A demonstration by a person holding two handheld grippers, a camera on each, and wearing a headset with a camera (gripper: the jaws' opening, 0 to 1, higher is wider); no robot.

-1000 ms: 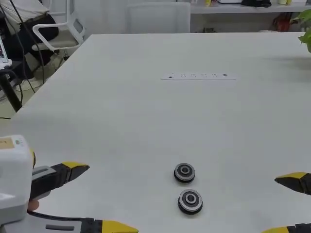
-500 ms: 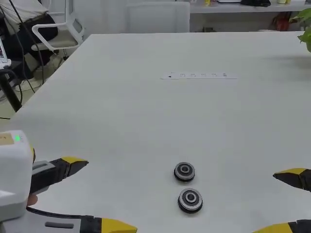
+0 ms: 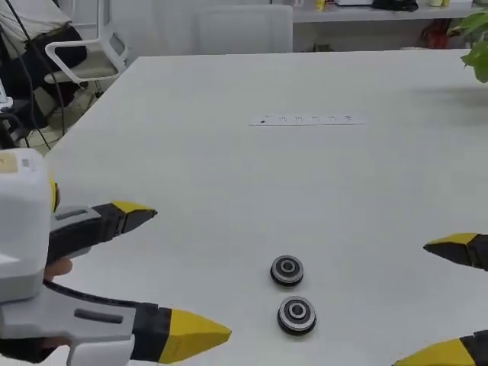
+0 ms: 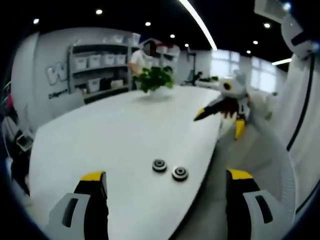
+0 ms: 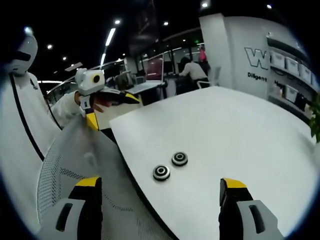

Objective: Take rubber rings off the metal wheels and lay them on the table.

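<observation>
Wheels (image 4: 159, 165): two, flat on the tabletop (image 3: 305, 175) near its front edge, close together but not touching: far wheel (image 3: 287, 271), near wheel (image 3: 296, 315). Dark rubber rings (image 3: 296, 331) look seated on both rims. None lies loose on the tabletop, so I read the task as at its start.

Left gripper (image 3: 179, 274) is left of the pair, fingers spread wide, nothing held. Right gripper (image 3: 415, 303) is on the right, fingers also wide apart, empty. Both are well apart from the wheels and flank them. Each gripper view has both wheels ahead, between its own fingers.

Step in hand, my judgement: approach and pin one wheel.
- Take the near wheel first so the far one doesn't get knocked.
- Narrow the fingers before descending; at this spread they could hit both.
- One gripper clamps the metal body, since a small wheel on a smooth top will likely skate if pushed from one side.
- The other nips the ring at its outer edge and peels it up over the rim.
- Lay the ring on bare tabletop, clear of the wheels.
</observation>
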